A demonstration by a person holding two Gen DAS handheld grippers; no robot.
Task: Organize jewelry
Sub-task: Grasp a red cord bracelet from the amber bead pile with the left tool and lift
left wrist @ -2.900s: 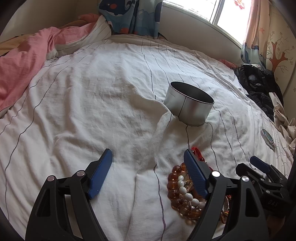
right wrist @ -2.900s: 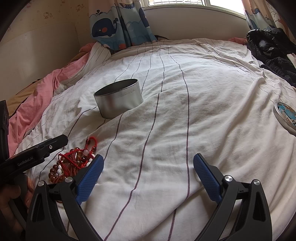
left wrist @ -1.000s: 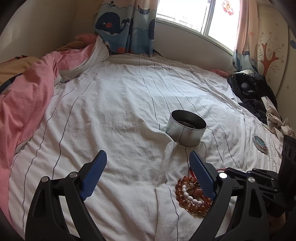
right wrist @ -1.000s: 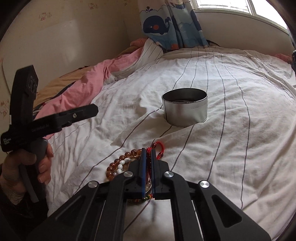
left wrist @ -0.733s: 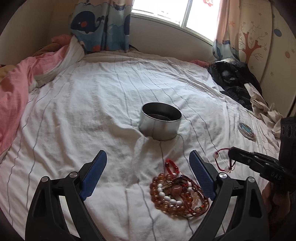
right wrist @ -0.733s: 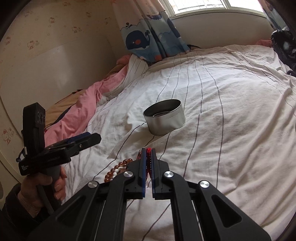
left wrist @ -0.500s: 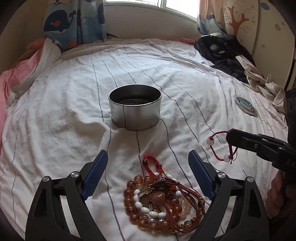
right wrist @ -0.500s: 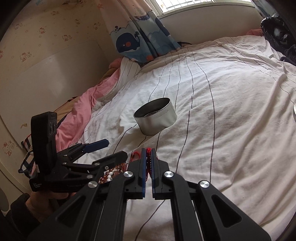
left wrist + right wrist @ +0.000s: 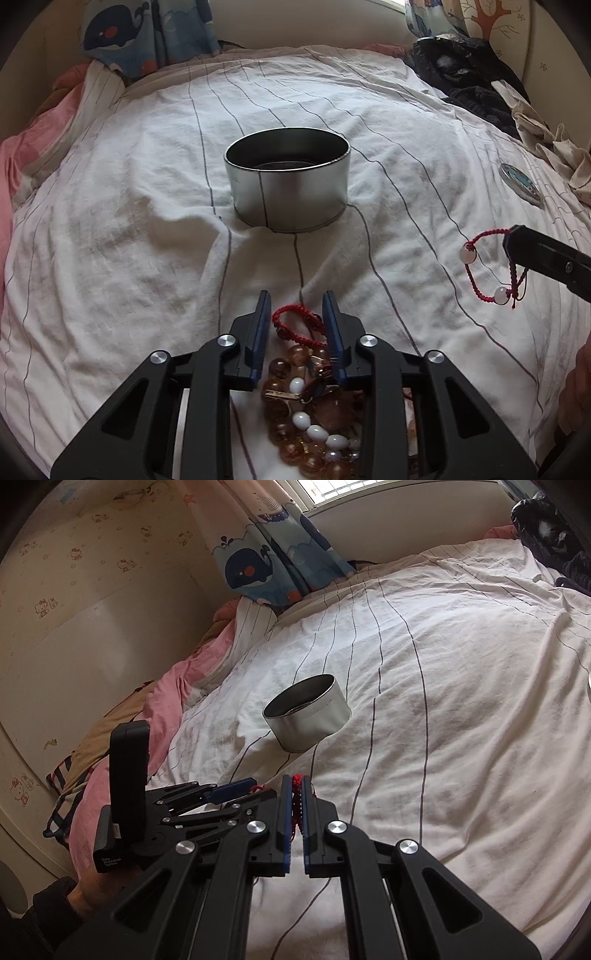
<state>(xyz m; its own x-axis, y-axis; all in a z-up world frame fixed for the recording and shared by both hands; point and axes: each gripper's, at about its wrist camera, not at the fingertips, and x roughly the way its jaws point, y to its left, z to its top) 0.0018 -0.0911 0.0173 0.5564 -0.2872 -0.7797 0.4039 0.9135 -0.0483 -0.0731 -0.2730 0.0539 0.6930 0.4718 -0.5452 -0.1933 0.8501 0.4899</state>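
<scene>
A round silver tin (image 9: 288,181) stands open on the white striped bedsheet; it also shows in the right wrist view (image 9: 308,712). A heap of amber and white bead bracelets (image 9: 314,406) lies just in front of it. My left gripper (image 9: 297,321) is lowered over the heap, its jaws narrowed around a red cord loop (image 9: 295,321); whether they pinch it I cannot tell. My right gripper (image 9: 294,805) is shut on a red cord bracelet (image 9: 487,266) with white beads, held in the air to the right of the tin.
A small round lid (image 9: 521,182) lies on the sheet at the right. Black clothes (image 9: 465,74) are piled at the far right. A pink quilt (image 9: 162,709) is bunched along the left edge. A whale-print curtain (image 9: 273,554) hangs behind.
My left gripper has dropped onto the bead heap and its jaws have closed in from wide open. My right gripper has lifted the red cord bracelet further off the bed.
</scene>
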